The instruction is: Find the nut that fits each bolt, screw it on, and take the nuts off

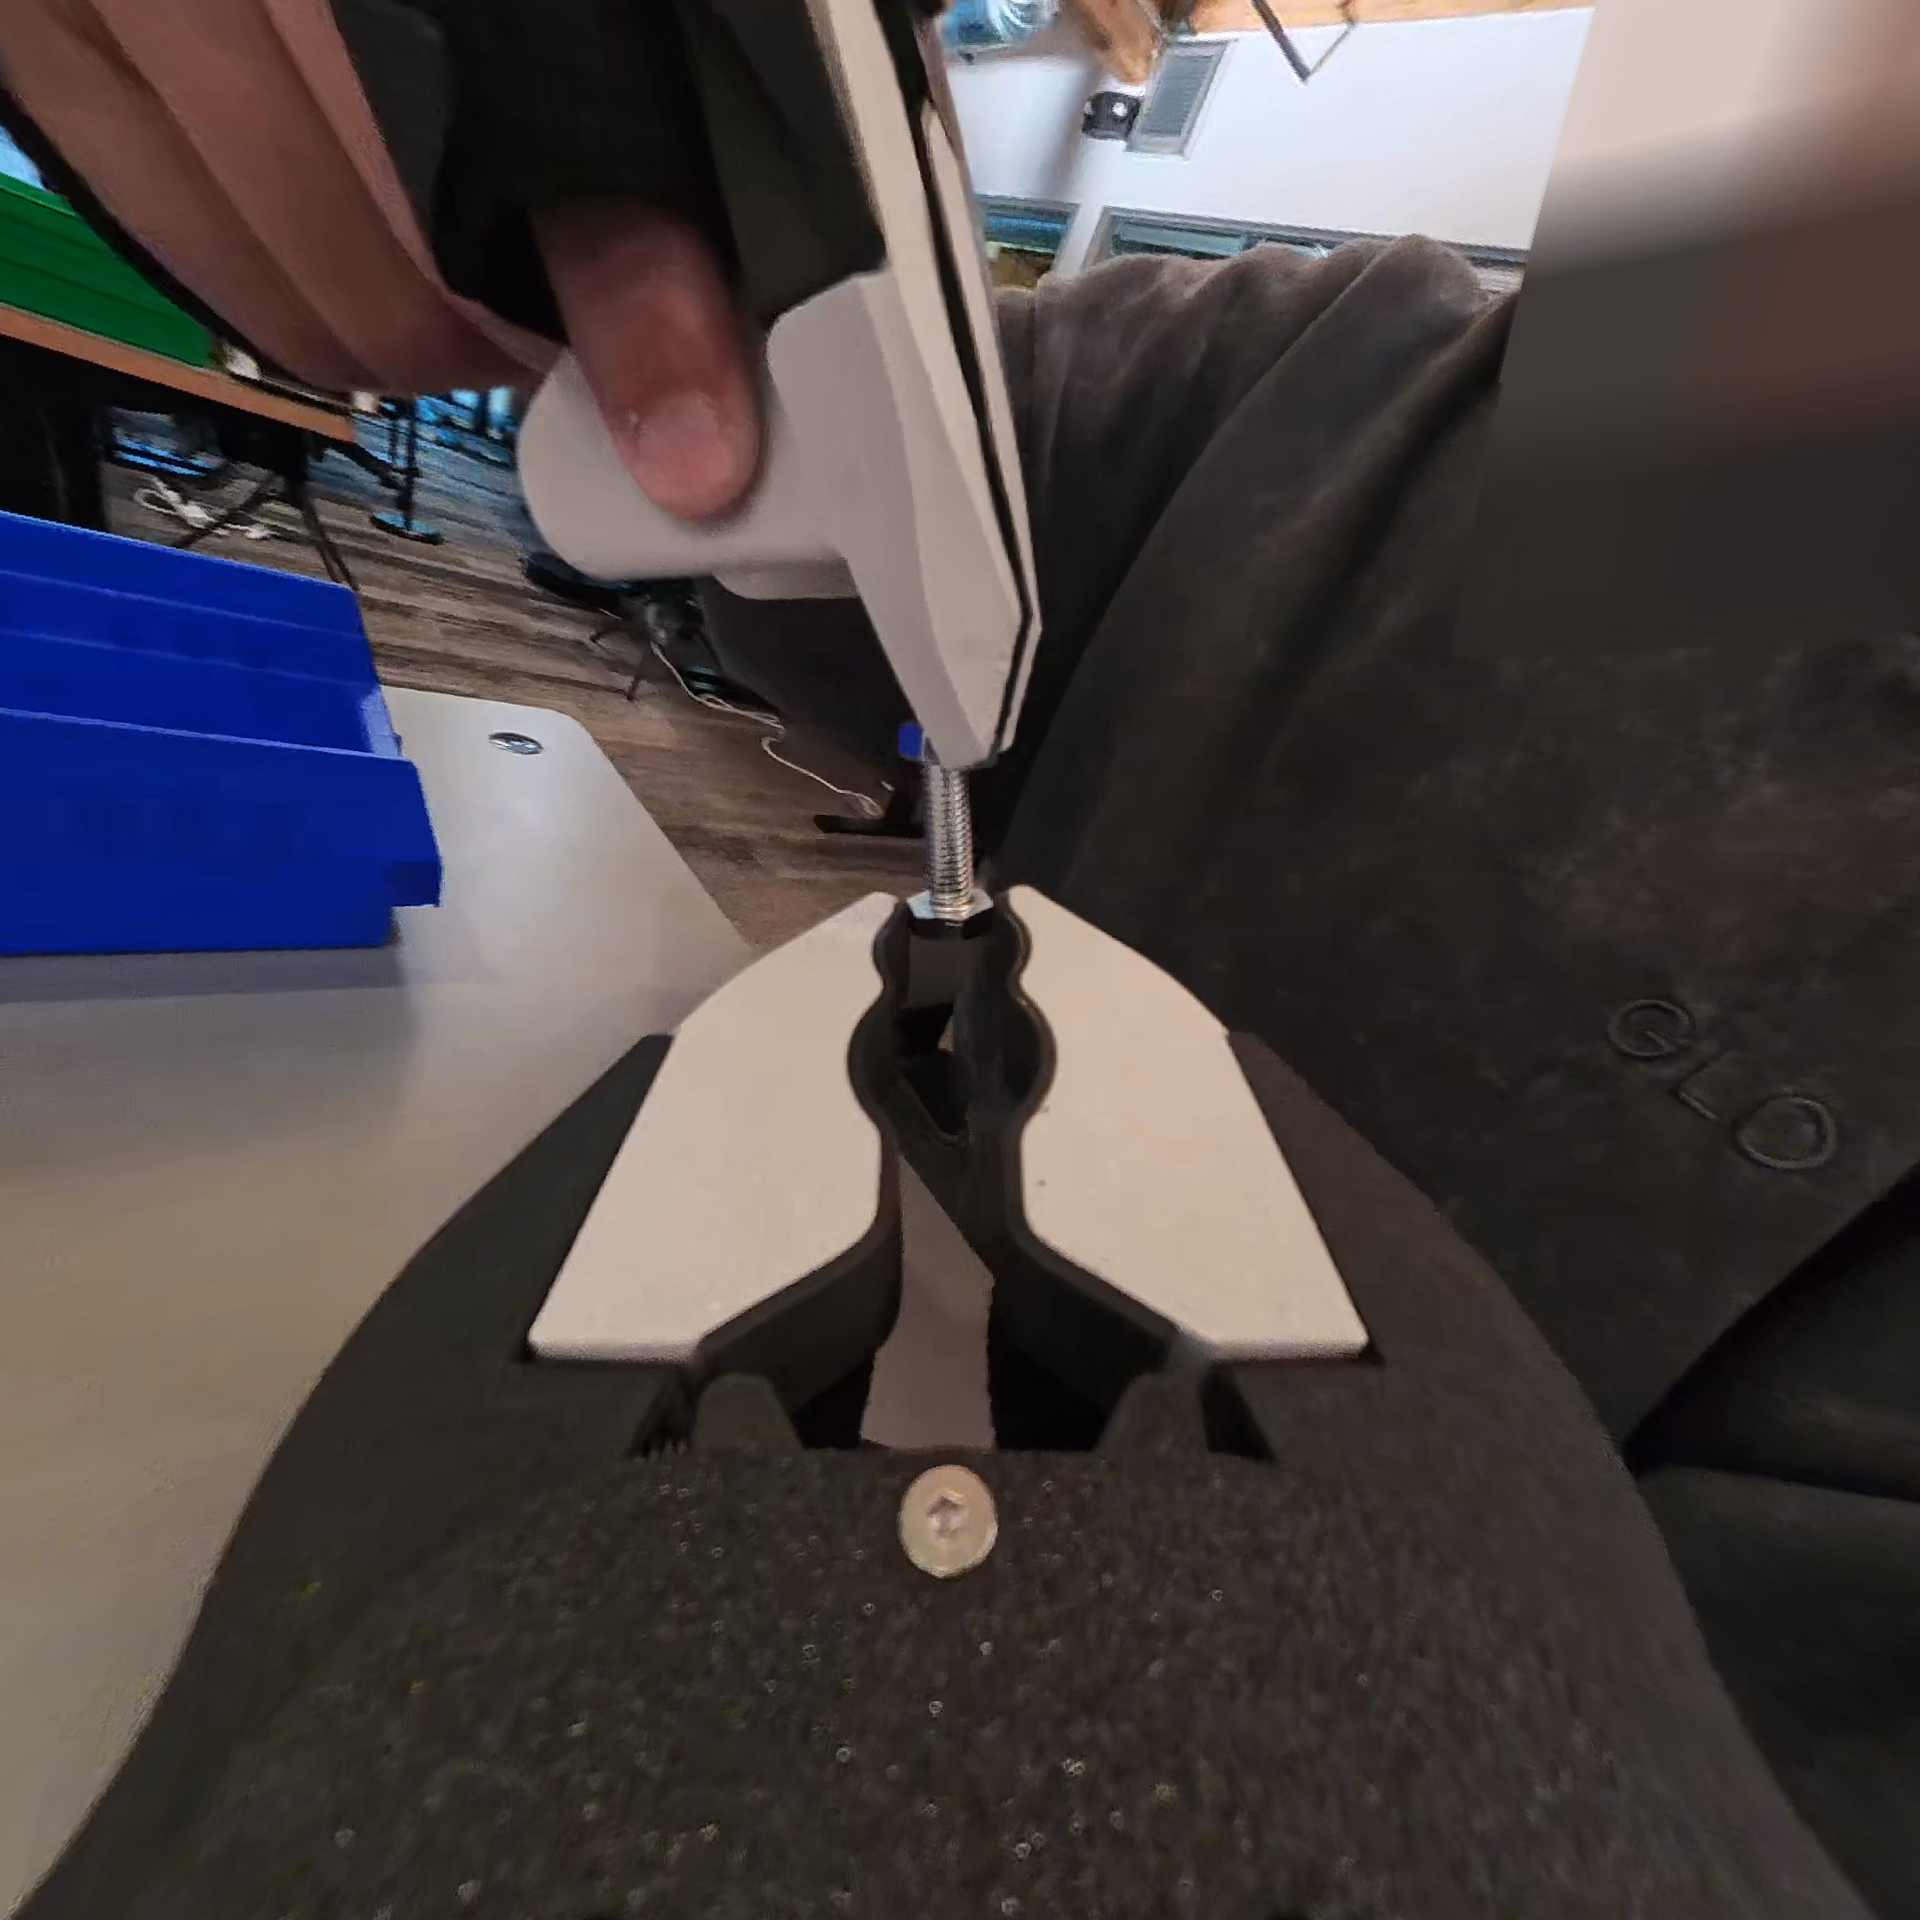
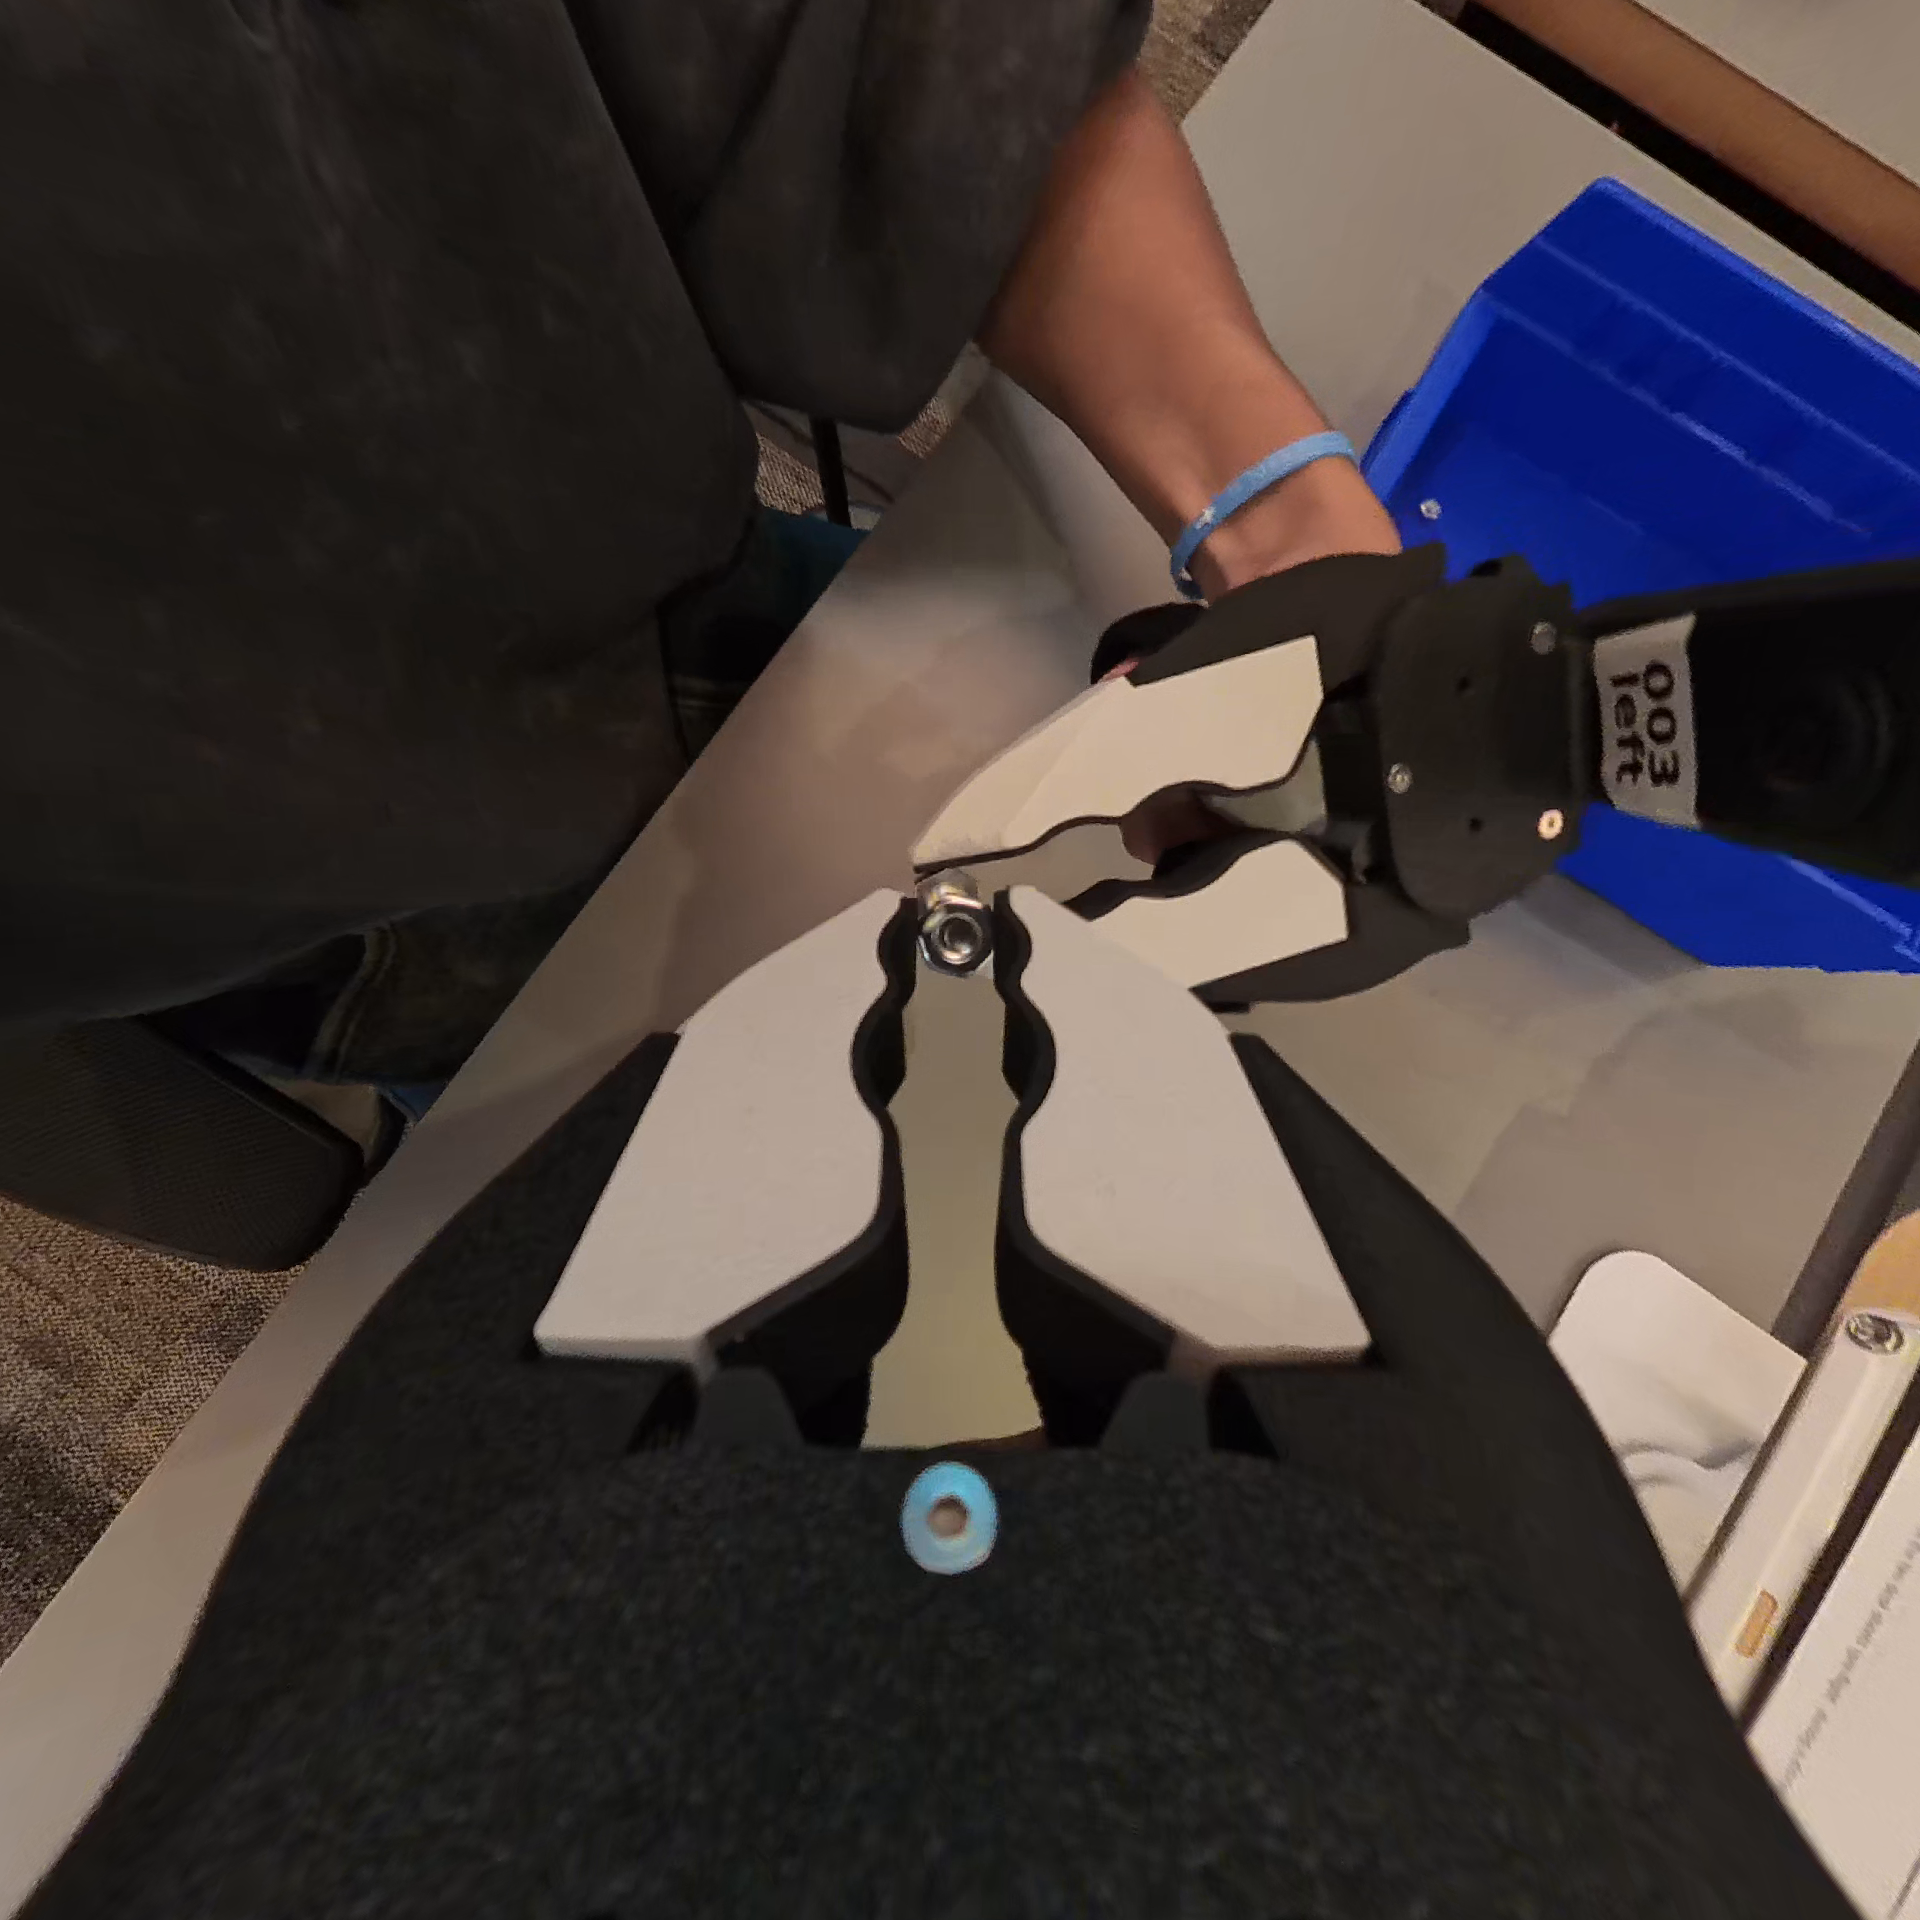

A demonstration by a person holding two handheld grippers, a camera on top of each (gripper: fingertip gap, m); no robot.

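Nut [image 1: 948, 910]: silver hex, threaded on the lower end of the bolt [image 1: 943, 831], held in the air above the near edge of the table [image 1: 260, 1143]. Left gripper [image 1: 951, 920] is clamped on the nut at its fingertips; most of the nut is hidden between the black pads.

Bolt stands roughly upright in the left wrist view, bright thread exposed between the two tools. Its upper end disappears into the right gripper [image 1: 961, 743], which comes down from above and is clenched on it. A small blue bit shows at that grip; cannot tell what it is.

Right wrist view: bolt [image 2: 951, 935] seen end-on, only a hex face with a dark centre; shaft hidden behind it. Right gripper [image 2: 954, 925] pinches it at the tips. Left gripper [image 2: 940, 868] enters from the right, tips closed just beyond the hex; the nut itself cannot be made out here.

A finger [image 1: 675, 416] presses a grey lever on the right gripper; the rest of the hand is cut off at the frame edge.

Blue wristband [image 2: 1257, 488] on the arm behind the left gripper. White sticker [image 2: 1647, 727] with dark print on that tool's body. Dark garment [image 1: 1351, 727] fills the background and carries raised lettering.

Blue bin [image 1: 187, 748] on the table, contents not visible. Small metal piece [image 1: 514, 742] beyond it, too small to identify. Printed sheets [image 2: 1818, 1714] at the table's edge, blurred.
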